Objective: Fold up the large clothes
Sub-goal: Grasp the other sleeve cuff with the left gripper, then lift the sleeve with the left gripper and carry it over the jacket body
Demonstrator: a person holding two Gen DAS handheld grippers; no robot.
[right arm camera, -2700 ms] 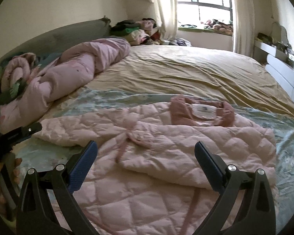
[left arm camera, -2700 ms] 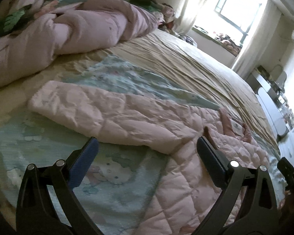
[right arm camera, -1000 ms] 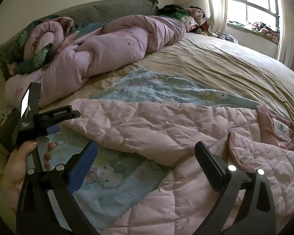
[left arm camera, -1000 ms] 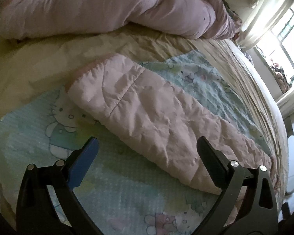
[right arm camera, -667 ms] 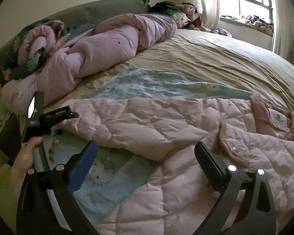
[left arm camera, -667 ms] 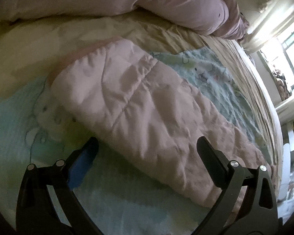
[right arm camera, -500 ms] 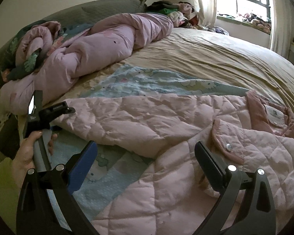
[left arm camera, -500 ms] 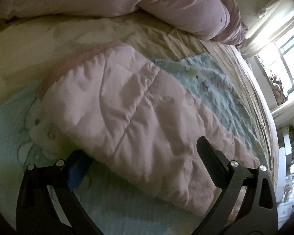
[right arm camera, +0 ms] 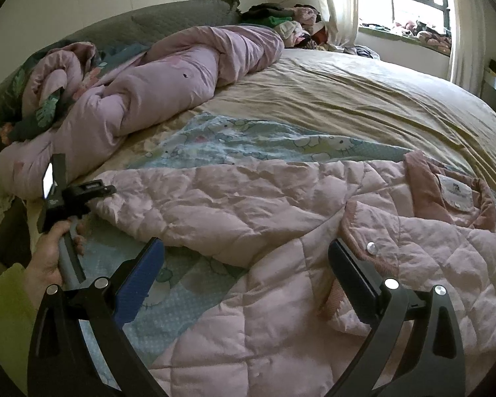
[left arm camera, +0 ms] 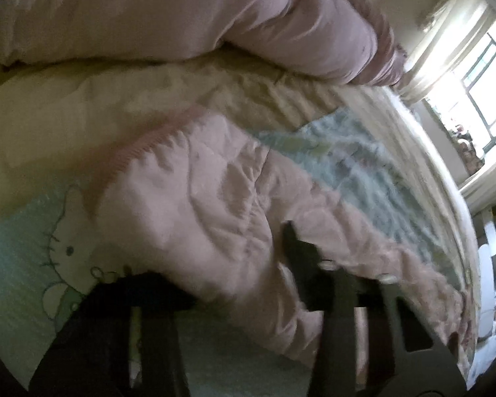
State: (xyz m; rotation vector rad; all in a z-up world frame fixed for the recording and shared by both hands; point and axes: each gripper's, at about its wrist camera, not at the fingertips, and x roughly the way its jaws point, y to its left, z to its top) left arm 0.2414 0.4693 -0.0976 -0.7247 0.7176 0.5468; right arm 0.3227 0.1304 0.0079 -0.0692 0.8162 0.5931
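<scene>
Now my left hand-held gripper [left arm camera: 234, 264] has just been closing, and its jaws pinch the cuff end of the quilted pink jacket's sleeve [left arm camera: 195, 205] at lower centre of the left view. My right hand-held gripper [right arm camera: 244, 264] hangs wide open and empty above the jacket [right arm camera: 281, 218], which lies spread across the bed [right arm camera: 347, 99] through the middle of the right view. I judge this the sleeve fold: next, carry the cuff across onto the body, keeping the pinch firm.

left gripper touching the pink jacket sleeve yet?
Touching. Left wrist view: left gripper jaws, just closing, pinch the sleeve fabric bunched between them.
</scene>
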